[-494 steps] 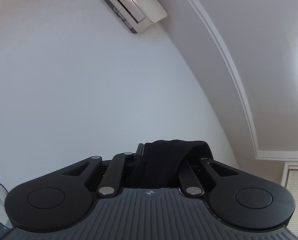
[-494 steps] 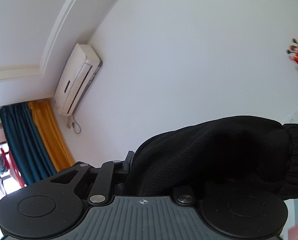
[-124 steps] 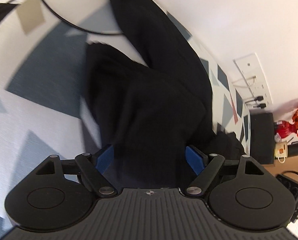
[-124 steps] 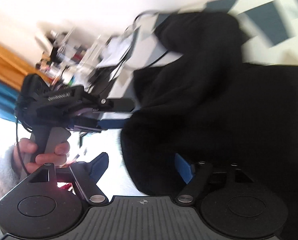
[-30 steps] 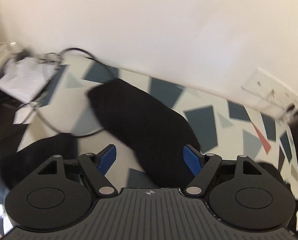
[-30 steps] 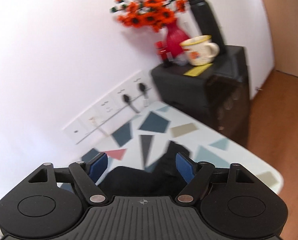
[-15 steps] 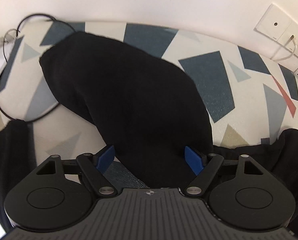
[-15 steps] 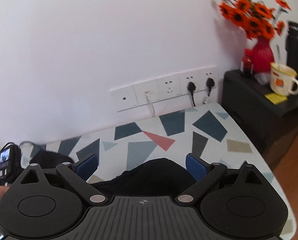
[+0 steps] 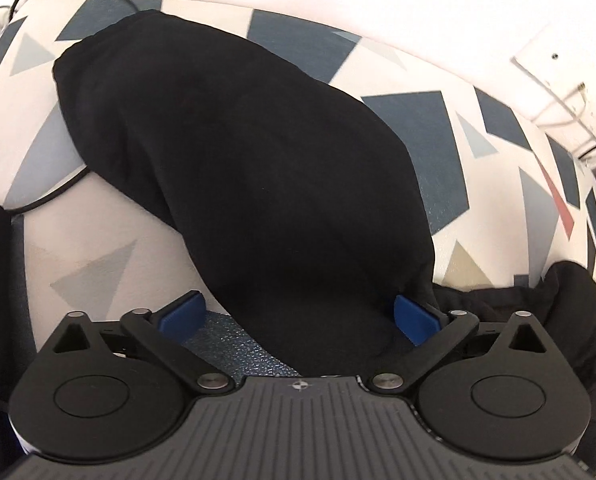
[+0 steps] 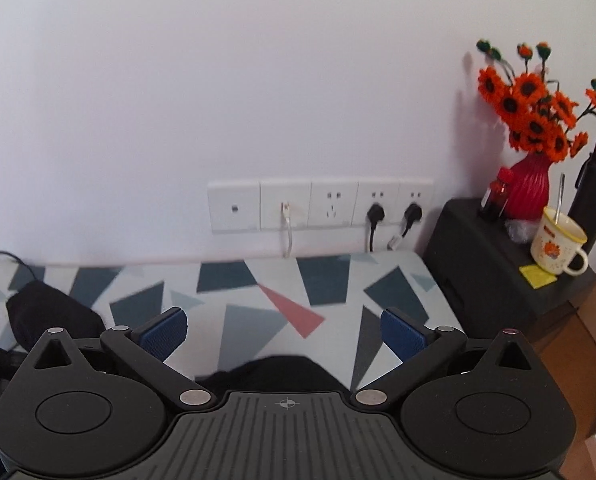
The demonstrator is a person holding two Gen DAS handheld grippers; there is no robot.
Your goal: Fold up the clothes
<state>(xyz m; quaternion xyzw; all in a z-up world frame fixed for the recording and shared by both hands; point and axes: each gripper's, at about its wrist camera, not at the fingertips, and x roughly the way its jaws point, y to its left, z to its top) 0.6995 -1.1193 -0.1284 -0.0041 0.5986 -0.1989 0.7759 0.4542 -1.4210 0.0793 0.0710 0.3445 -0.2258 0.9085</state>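
1. Left wrist view: the left gripper points steeply down at the table with the patterned cloth. Its jaws have just been opening and now stand wide apart. The black garment lies flat on the cloth, and one long part of it runs from the far left of the table down between the two blue pads. The right pad is at the edge of the fabric, the left pad is apart from it over bare cloth, so the pads do not press on the garment. More of the black fabric is bunched at the right edge. A thin black cable goes under the garment at the left.

2. Right wrist view: the right gripper looks across the table toward the white wall. Its jaws have also just been opening, they are spread wide and hold nothing; only the patterned cloth shows between them. A part of the black garment lies just under the gripper body, and another part is at the far left. A row of wall sockets is above the table. On a black cabinet at the right stand a red vase with orange flowers, a mug and a dark bottle.
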